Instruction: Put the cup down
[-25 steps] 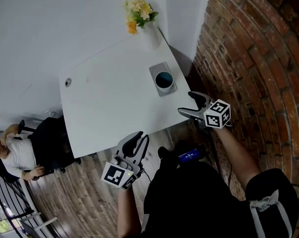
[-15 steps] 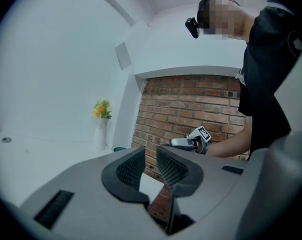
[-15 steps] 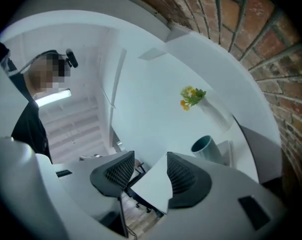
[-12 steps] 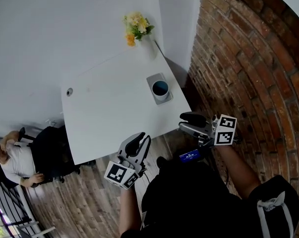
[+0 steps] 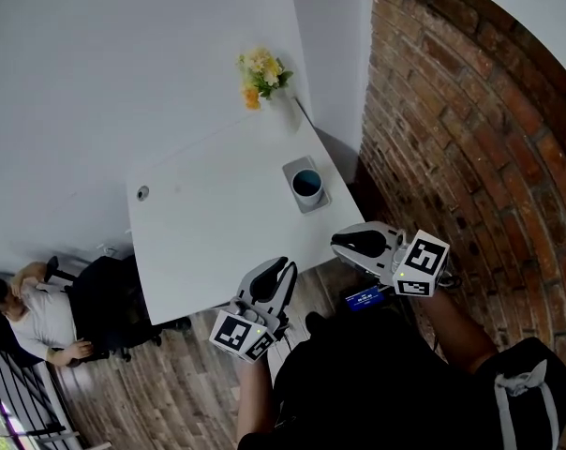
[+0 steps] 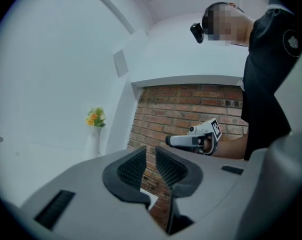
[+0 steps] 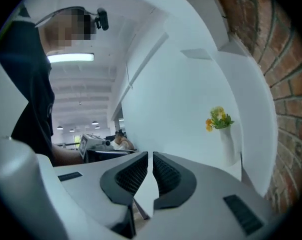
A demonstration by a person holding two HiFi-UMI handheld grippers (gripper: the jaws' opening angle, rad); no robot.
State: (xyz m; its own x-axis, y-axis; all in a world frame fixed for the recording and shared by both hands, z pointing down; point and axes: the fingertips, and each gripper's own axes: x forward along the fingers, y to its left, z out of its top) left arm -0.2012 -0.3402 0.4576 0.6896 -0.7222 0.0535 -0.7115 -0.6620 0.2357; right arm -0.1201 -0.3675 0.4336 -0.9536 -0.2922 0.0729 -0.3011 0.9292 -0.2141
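Note:
A white cup [image 5: 307,184] with a dark blue inside stands upright on a grey square coaster [image 5: 293,166] near the right edge of the white table [image 5: 217,228]. Neither gripper touches it. My right gripper [image 5: 342,241] hovers off the table's near right corner, well short of the cup; its jaws are closing with nothing between them, and only a thin slit [image 7: 150,160] is left. My left gripper [image 5: 281,268] is held below the table's front edge, its jaws nearly together and empty [image 6: 150,158]. The right gripper [image 6: 172,140] also shows in the left gripper view.
A white vase of yellow flowers [image 5: 262,71] stands at the table's far corner. A small round fitting [image 5: 142,193] is set in the tabletop at the left. A brick wall [image 5: 452,111] runs along the right. A seated person [image 5: 41,312] and a black chair [image 5: 105,293] are at the lower left.
The right gripper's jaws went from wide open to nearly together and it drew back from the cup. The cup stays on its coaster. The left gripper has barely moved.

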